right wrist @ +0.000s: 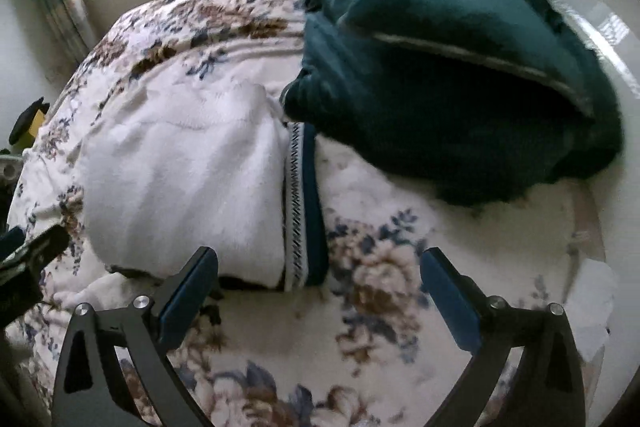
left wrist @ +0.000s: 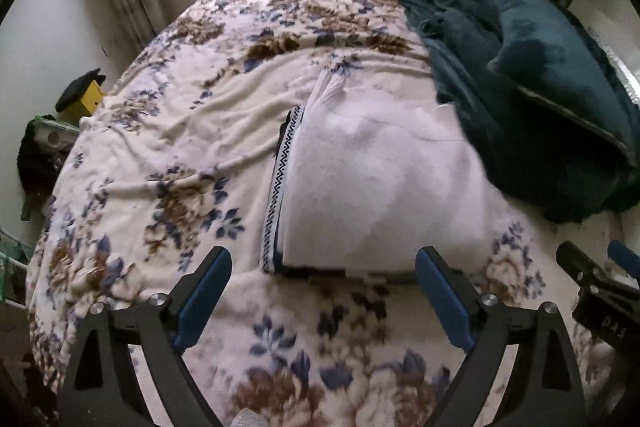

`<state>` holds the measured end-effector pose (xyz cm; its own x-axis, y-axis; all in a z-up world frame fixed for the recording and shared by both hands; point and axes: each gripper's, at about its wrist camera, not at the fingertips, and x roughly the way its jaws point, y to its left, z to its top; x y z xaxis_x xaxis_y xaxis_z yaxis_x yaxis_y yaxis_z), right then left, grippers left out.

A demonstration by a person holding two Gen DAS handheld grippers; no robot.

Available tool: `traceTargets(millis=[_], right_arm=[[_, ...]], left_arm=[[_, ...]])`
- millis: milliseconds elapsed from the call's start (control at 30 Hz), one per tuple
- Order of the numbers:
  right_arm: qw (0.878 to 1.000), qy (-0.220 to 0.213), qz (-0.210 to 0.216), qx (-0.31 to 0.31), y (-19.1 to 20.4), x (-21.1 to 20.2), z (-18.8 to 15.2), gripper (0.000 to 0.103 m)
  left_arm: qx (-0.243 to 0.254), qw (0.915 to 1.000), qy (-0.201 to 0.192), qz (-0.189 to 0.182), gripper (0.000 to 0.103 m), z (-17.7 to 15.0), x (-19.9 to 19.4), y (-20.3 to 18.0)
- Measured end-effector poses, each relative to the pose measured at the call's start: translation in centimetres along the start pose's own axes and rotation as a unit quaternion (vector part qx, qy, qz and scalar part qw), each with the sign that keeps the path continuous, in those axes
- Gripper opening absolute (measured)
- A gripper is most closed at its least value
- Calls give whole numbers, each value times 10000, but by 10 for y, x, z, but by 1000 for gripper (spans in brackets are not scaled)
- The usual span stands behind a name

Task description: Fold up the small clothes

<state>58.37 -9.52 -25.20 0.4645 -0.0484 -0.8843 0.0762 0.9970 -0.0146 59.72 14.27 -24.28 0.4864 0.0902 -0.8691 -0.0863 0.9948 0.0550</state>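
A white fleecy garment lies partly folded on the floral bed cover. A dark edge with a white zigzag trim runs along its left side. In the right wrist view the same garment shows the trim on its right side. My left gripper is open and empty, just in front of the garment's near edge. My right gripper is open and empty, its left finger at the garment's near edge. The right gripper's tip also shows in the left wrist view.
A heap of dark teal blanket lies at the bed's far right, touching the garment's far corner; it also shows in the right wrist view. A yellow object with a black cap stands left of the bed. Curtains and a window are behind.
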Motion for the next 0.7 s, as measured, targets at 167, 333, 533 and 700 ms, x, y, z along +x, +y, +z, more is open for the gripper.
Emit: traceTargets(millis=[167,333,533,700], right_arm=[[9991,-400,-117,-37,-11,-95,-19,102],[9972,-745,-77,-38,-22,-194,-42,102],[9926,-1217,26,-31,-37,-311,-73,102],[9888,-1488,144,52,-53,-391,-100,102]], left_arm=[[-17,9997,-239,77,94,-15,-78,-1],[20,9981,-593,131,94,-37,-168,-4],[97,9957,-917,94,94,-61,-257,-8],[36,9926,-1212,115,94,-83,-317,-8]])
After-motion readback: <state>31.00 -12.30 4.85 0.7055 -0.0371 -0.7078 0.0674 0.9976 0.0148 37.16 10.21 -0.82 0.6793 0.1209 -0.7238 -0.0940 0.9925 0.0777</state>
